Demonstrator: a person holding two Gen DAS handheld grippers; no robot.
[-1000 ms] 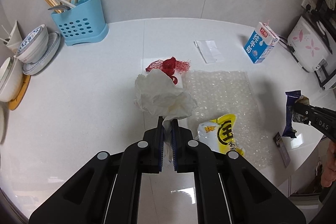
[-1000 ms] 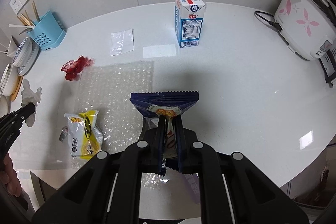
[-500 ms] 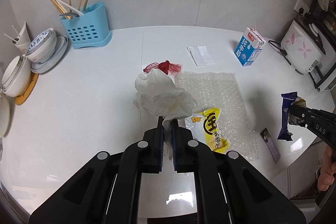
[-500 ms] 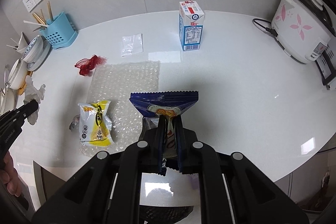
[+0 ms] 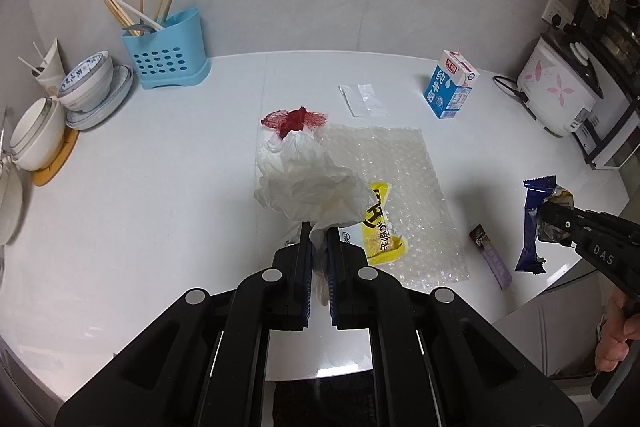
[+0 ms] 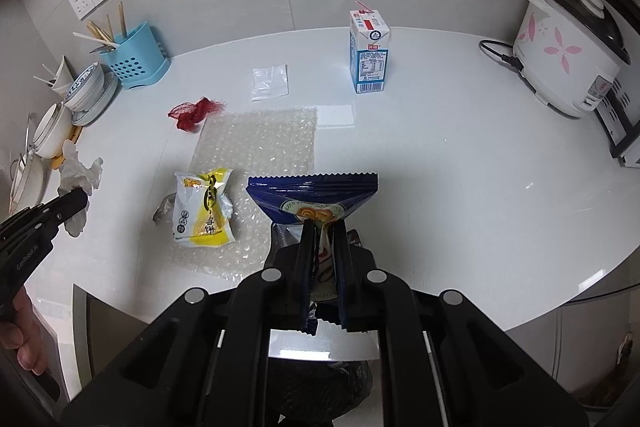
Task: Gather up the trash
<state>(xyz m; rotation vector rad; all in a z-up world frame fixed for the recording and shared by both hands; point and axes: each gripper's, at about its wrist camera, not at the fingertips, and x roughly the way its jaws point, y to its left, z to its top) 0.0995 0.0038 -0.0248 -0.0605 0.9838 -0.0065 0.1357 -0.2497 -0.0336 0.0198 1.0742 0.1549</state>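
Two grippers hang above the near edge of the white bench, both tilted steeply down. The left gripper has its jaws pinched tight on a crumpled white tissue, which bunches up off the surface beyond the fingertips. The right gripper is clamped narrow on a dark blue snack wrapper, lifted clear of the bench; in the left view a bare hand grips its handle past the bench's right edge. On the bench lie a sheet of bubble wrap near the middle, a yellow snack packet on its near corner, a red mesh net at its far corner, and a small clear bag farther back. A milk carton stands upright toward the far edge
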